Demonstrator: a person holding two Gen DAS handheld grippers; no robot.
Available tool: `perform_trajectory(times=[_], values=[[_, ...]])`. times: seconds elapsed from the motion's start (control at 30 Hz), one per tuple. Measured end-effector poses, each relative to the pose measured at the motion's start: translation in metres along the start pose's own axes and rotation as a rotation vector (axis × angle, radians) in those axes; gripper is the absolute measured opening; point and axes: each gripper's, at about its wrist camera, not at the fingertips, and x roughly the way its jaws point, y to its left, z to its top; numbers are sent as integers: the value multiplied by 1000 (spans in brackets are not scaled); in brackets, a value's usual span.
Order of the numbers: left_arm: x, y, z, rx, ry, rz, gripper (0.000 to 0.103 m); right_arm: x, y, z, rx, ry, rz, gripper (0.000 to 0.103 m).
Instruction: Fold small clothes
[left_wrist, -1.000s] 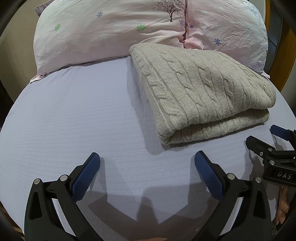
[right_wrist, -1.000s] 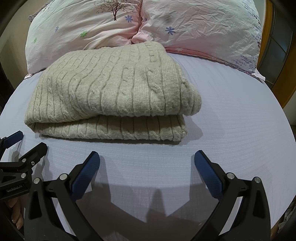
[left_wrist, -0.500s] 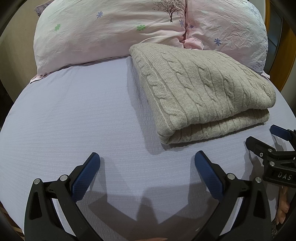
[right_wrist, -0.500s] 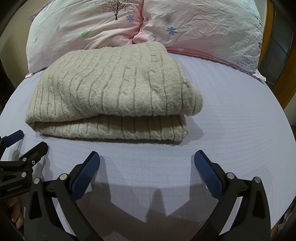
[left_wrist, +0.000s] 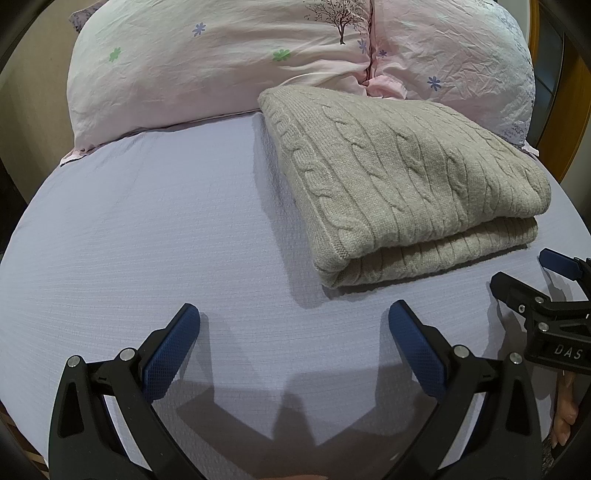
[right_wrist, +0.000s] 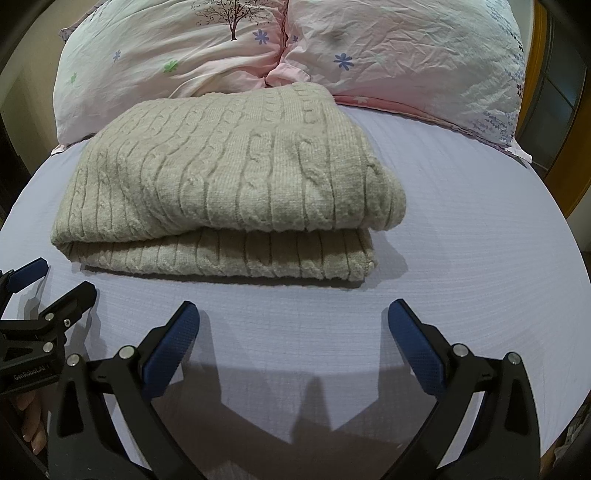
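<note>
A beige cable-knit sweater (left_wrist: 402, 177) lies folded in a neat rectangle on the lavender bed sheet (left_wrist: 147, 229), its far edge against the pillows. It also shows in the right wrist view (right_wrist: 229, 184). My left gripper (left_wrist: 293, 325) is open and empty, low over the sheet, in front of and left of the sweater's near corner. My right gripper (right_wrist: 293, 325) is open and empty, just in front of the sweater's folded near edge. Each gripper shows at the edge of the other's view: the right one (left_wrist: 532, 280) and the left one (right_wrist: 48, 284).
Two pink floral pillows (left_wrist: 229, 62) (right_wrist: 406, 55) lie across the head of the bed behind the sweater. A wooden frame (right_wrist: 550, 122) stands at the right. Bare sheet lies left of the sweater (left_wrist: 147, 229) and right of it (right_wrist: 480, 229).
Almost nothing has moved. The right wrist view has drifted very slightly, and the sweater and both open grippers stay where they were.
</note>
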Motion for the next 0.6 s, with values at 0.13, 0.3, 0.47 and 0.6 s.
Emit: perform_trajectory(times=[0.13, 0.3, 0.47, 0.6], values=[[0, 0, 0, 0, 0, 0, 102, 0, 0, 0, 0, 0, 0, 101], [0, 0, 0, 1, -1, 1, 102, 0, 0, 0, 0, 0, 0, 101], [0, 1, 1, 1, -2, 1, 102, 0, 0, 0, 0, 0, 0, 101], [-1, 0, 1, -3, -5, 4, 102, 0, 0, 0, 0, 0, 0, 101]])
